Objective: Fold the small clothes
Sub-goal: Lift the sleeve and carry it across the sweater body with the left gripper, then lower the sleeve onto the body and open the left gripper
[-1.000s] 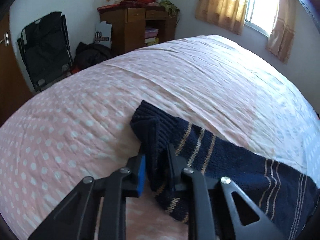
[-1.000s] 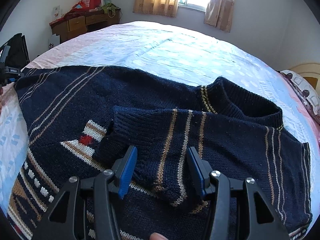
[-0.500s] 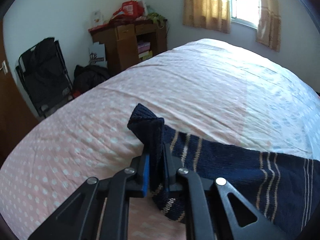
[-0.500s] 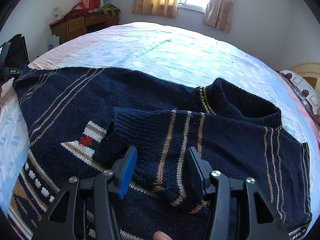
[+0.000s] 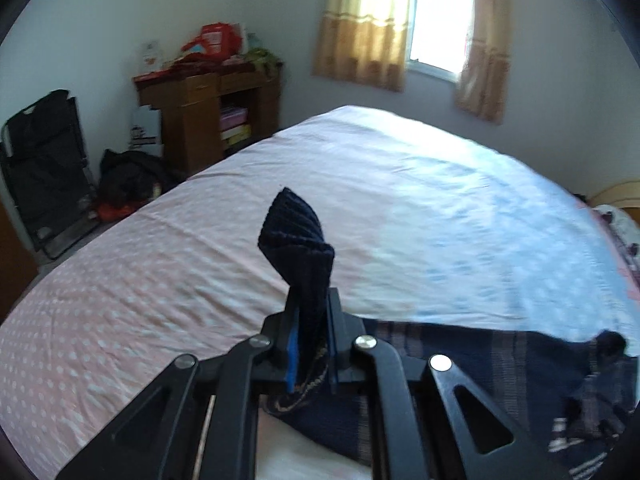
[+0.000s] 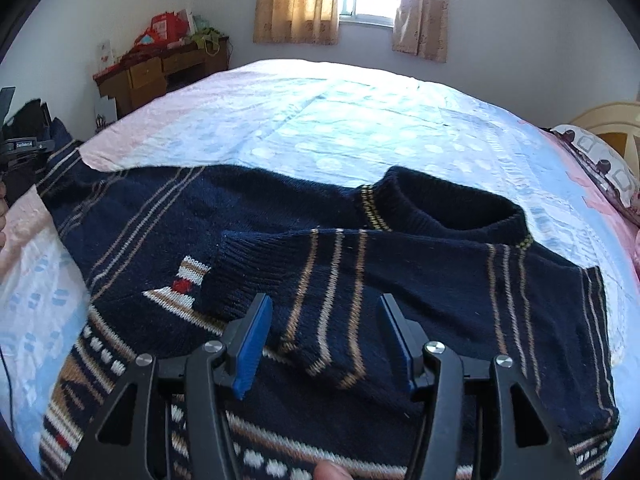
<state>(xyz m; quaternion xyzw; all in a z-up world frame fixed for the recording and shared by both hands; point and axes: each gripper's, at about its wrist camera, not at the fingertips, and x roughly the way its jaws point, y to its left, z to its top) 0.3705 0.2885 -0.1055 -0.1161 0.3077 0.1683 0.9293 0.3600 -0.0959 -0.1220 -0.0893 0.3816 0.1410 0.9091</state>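
left gripper (image 5: 311, 344): sleeve cuff (image 5: 298, 240) is pinched, raised above bed (image 5: 440, 208) | right gripper (image 6: 326, 344): spread over navy sweater (image 6: 400, 280)

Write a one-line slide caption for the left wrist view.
Left claw shut on the navy sweater's sleeve cuff, raised above the pink dotted bedsheet.

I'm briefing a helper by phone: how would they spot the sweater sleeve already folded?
Find the navy sweater on the dotted bedsheet. The folded sleeve lies across its chest, below the collar; only it ends in a ribbed cuff with tan stripes.
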